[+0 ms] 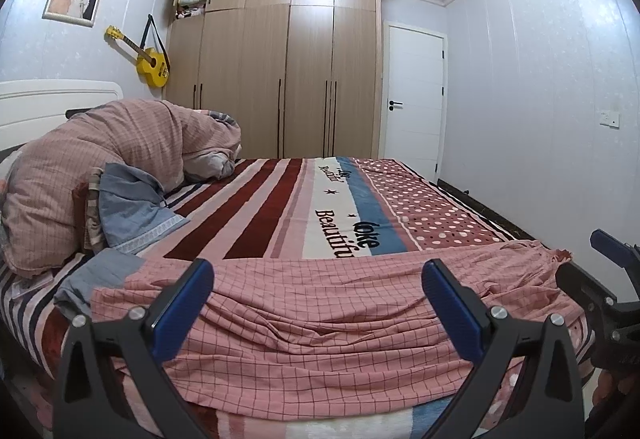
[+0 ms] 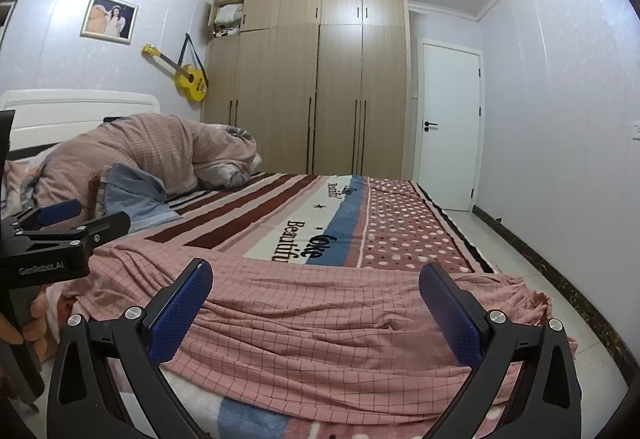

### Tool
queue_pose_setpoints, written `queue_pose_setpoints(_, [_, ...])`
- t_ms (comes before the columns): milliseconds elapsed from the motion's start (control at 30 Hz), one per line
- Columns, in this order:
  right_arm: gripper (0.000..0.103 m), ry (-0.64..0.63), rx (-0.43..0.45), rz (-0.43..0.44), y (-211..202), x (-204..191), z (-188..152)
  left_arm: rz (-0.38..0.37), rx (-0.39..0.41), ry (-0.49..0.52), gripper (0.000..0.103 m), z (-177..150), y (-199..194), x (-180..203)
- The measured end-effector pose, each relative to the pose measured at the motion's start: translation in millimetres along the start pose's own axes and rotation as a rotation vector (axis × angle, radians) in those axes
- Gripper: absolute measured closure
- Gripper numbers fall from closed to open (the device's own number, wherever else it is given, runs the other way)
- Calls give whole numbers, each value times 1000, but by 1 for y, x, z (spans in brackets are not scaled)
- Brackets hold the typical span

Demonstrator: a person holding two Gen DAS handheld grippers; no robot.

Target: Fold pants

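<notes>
The bed (image 1: 280, 195) fills most of both views, covered by a blanket (image 2: 320, 215) with red and pink stripes, a white band of lettering, a blue band and a dotted panel. Every place below is given from this bed.

Past its far edge stands a wooden wardrobe (image 1: 288, 71) across the wall, with a white door (image 1: 416, 99) beside it. Along the bed's right edge runs an open strip of pale tiled floor (image 2: 532, 279), reaching the door and bounded by a dark skirting.

At the head end, on the left, a heaped pink checked duvet (image 1: 120, 159) takes up the corner, with a grey-blue cloth (image 1: 132, 211) lying against it toward the middle. Between this heap and the dotted panel the blanket lies flat and bare.

The pants (image 1: 320, 319), pink with a thin dark grid, lie spread lengthwise along the bed's near edge. They are wrinkled; their right end bunches at the bed's right corner and sags over it toward the floor.

The left gripper (image 1: 318, 303) hovers over the near edge above the pants, its blue pads spread wide, gripping nothing. The right gripper (image 2: 316, 303) hangs likewise nearer the right corner, fingers wide apart and empty.
</notes>
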State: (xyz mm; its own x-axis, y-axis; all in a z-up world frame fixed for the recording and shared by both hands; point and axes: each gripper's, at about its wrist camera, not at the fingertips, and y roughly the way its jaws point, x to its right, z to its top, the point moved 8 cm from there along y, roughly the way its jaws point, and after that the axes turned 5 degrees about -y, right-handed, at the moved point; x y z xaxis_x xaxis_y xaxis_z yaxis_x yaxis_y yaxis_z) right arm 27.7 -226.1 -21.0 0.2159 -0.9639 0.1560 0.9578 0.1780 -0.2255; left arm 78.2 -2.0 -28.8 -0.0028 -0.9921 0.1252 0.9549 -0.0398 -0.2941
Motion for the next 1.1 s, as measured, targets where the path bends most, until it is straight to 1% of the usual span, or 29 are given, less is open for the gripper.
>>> queue_pose_setpoints(133, [1,1,4,-1,1,0,0,0,2,6,1,0,-1,1])
queue_pose_setpoints(467, [1,1,8,10,2,0,0,-29,4,15,1,-1,-1,7])
queue_pose_setpoints(700, [1,26,-2,29,5,2,-3,-40,-13,13,1,-5,6,6])
queue_pose_setpoints(800, [1,22,-6,37,7,3,-6,-45,-42,7,1,-10,12,3])
queue_pose_setpoints(967, [1,65,-39,51,13,10,-17,-3,-85,-19,1,-21,25,-12])
queue_pose_setpoints(1033, [1,77,-61,61,17,16,-26,19,-114,-18,1,-29,32,-20])
queue_pose_setpoints(1100, [0,105,-101,66,22,26,-41,15,-159,-28,1,-40,38,-29])
